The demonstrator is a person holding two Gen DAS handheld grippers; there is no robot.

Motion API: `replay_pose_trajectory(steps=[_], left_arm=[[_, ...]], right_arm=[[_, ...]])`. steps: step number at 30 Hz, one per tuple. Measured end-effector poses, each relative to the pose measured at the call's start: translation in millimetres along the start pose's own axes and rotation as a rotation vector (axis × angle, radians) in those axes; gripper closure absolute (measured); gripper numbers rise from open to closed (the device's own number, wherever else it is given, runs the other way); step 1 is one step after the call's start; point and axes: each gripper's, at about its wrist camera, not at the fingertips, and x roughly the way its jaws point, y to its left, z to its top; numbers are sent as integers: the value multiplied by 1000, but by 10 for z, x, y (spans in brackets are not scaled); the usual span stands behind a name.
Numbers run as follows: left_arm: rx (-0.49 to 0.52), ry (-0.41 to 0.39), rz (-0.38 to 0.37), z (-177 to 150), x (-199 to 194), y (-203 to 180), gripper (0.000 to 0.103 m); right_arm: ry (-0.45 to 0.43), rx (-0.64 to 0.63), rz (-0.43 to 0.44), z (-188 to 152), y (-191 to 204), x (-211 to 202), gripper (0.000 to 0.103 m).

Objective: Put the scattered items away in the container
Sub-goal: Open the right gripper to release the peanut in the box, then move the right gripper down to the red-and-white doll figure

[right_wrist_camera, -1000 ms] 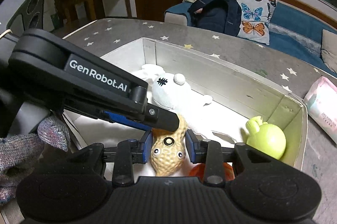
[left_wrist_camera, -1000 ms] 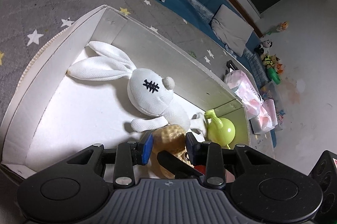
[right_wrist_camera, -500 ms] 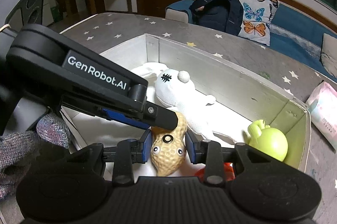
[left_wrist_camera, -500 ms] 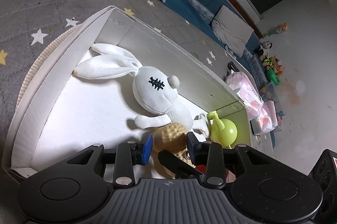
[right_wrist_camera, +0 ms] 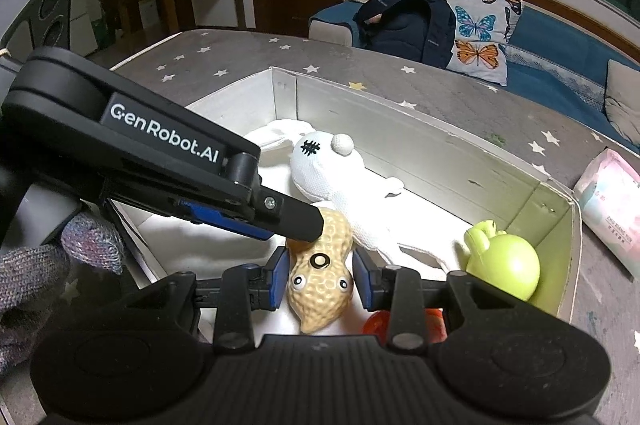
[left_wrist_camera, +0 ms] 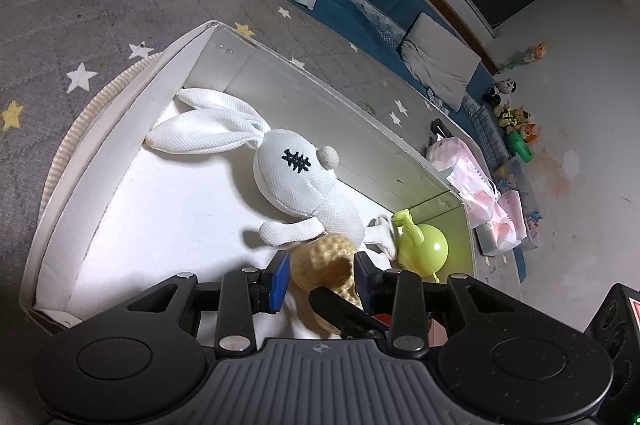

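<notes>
A tan peanut toy (right_wrist_camera: pixel 322 273) with googly eyes lies in the white box (right_wrist_camera: pixel 440 141). Both grippers straddle it: my right gripper (right_wrist_camera: pixel 320 275) has a blue pad close on each side, and my left gripper (left_wrist_camera: pixel 322 275) does the same from the other end (left_wrist_camera: pixel 324 261). The left gripper's finger (right_wrist_camera: pixel 280 215) crosses the right view and touches the peanut's far end. A white plush rabbit (left_wrist_camera: pixel 296 177) lies along the box's far wall. A lime green toy (right_wrist_camera: pixel 502 261) sits in the right corner. A red object (right_wrist_camera: pixel 378 323) shows under the right gripper.
The box stands on a grey star-patterned mat (left_wrist_camera: pixel 80 5). A pink tissue pack (right_wrist_camera: pixel 608 193) lies right of the box. A dark backpack (right_wrist_camera: pixel 404 21) and butterfly cushion (right_wrist_camera: pixel 476 37) lie on the blue sofa behind. A speaker (right_wrist_camera: pixel 36 13) stands at left.
Both cameras have drawn back slightly from the box; the peanut stays between both pairs of pads and looks a little lower in the right wrist view.
</notes>
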Motion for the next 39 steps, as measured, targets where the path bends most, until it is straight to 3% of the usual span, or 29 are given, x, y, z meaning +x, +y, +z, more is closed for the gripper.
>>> replay_pose_trajectory(steps=[12, 22, 31, 39], left_arm=[[8, -34, 5, -38, -125, -44, 65], [41, -97, 8, -130, -441, -165, 65], [64, -158, 20, -501, -893, -259, 66], [91, -209, 10, -940, -1253, -311, 66]], right_arm=[[-20, 1, 14, -45, -15, -61, 62], [-94, 7, 16, -47, 20, -331, 56], [-186, 9, 12, -223, 170, -836, 54], [-232, 16, 7, -606, 413, -1266, 46]])
